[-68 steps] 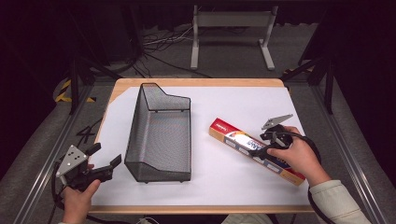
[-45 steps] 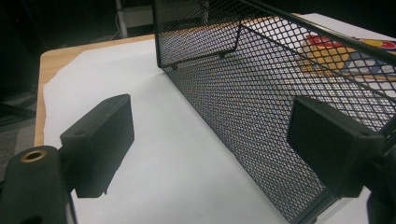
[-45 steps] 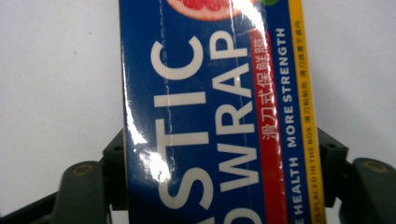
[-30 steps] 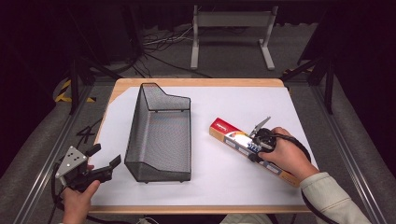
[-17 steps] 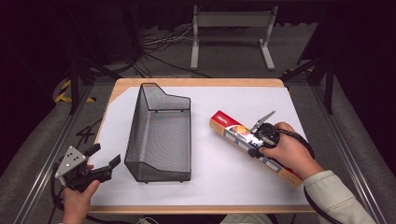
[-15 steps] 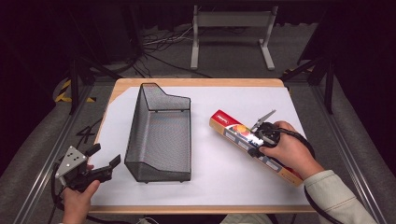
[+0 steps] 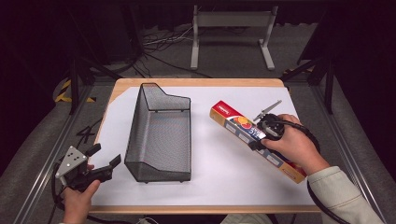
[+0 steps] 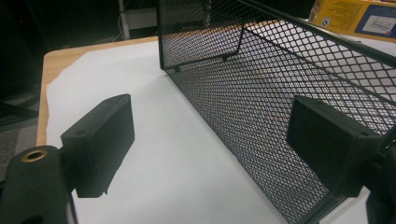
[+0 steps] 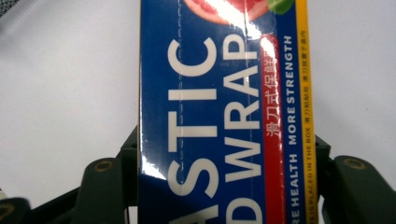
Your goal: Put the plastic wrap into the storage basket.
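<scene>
A long blue, yellow and red plastic wrap box [image 7: 235, 125] hangs at a slant over the right half of the table. My right gripper [image 7: 259, 138] is shut across the box's width near its middle, the hand covering most of the gripper. In the right gripper view the box [image 9: 219, 93] sits between the two jaws, and the right gripper [image 9: 226, 161] presses both of its long sides. My left gripper [image 7: 106, 155] stands open off the table's near left corner. In the left gripper view the left gripper [image 8: 210, 135] has nothing between its fingers.
A black wire mesh basket [image 7: 161, 135] stands left of centre on the white sheet [image 7: 224, 172], and its mesh wall [image 8: 261, 84] is close in front of the left gripper. The box's end [image 8: 355, 16] shows beyond it. Metal frame legs and cables lie past the far edge.
My right gripper settled across the box and has risen with it, so the box now sits higher and a little farther left in the high view. The left gripper has kept still.
</scene>
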The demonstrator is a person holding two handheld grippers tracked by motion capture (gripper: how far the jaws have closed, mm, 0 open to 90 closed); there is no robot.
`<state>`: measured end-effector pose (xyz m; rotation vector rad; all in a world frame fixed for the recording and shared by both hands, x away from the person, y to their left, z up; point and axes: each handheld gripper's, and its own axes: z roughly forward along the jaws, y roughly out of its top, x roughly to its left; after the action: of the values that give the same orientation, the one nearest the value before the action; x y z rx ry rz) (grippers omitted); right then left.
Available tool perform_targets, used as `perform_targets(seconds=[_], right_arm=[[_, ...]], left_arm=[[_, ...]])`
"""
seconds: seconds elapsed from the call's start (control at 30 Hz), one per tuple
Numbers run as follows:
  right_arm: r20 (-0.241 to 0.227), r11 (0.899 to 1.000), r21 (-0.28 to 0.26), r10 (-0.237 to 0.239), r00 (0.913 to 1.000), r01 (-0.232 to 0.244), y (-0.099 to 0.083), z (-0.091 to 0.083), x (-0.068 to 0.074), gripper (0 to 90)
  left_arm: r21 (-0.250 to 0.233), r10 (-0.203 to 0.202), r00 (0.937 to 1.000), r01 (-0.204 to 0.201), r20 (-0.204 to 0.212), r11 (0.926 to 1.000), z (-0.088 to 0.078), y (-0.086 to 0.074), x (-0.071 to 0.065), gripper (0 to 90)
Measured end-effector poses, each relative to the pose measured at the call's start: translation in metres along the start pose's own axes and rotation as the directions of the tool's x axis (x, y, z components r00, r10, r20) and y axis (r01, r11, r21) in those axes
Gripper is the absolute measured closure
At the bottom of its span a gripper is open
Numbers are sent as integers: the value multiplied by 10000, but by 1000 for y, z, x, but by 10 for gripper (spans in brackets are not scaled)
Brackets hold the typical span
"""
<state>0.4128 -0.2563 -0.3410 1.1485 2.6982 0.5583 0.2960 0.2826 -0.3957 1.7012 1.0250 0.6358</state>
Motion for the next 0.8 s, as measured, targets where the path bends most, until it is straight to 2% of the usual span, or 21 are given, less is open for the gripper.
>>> perform_targets(seconds=[0.2,0.33,0.43,0.5,0.6,0.8], right_arm=[[85,9999,-91,76,9999,-75,6,-10,2,400],[13,9997,-144,200,9998,-200,10,-16,3,401],[142,9994,-269,236,9996,-232,13,-21,5,401],[191,9986,-354,390,9991,-383,16,-24,6,401],[48,9948,-393,944,9955,-942,21,-29,10,402],[216,9914,-633,1163,9930,-1147,38,-33,23,402]], left_arm=[[-84,-70,10000,70,-36,9999,-1,-1,-1,161],[-172,-130,9998,127,-163,9998,-2,-3,-2,160],[-264,-209,9994,201,-279,9994,-3,-4,-1,157],[-348,-317,9990,306,-312,9989,-4,-4,0,157],[-410,-448,9981,431,-417,9982,-5,-6,1,154],[-417,-441,9980,423,-447,9982,-6,-7,2,153]])
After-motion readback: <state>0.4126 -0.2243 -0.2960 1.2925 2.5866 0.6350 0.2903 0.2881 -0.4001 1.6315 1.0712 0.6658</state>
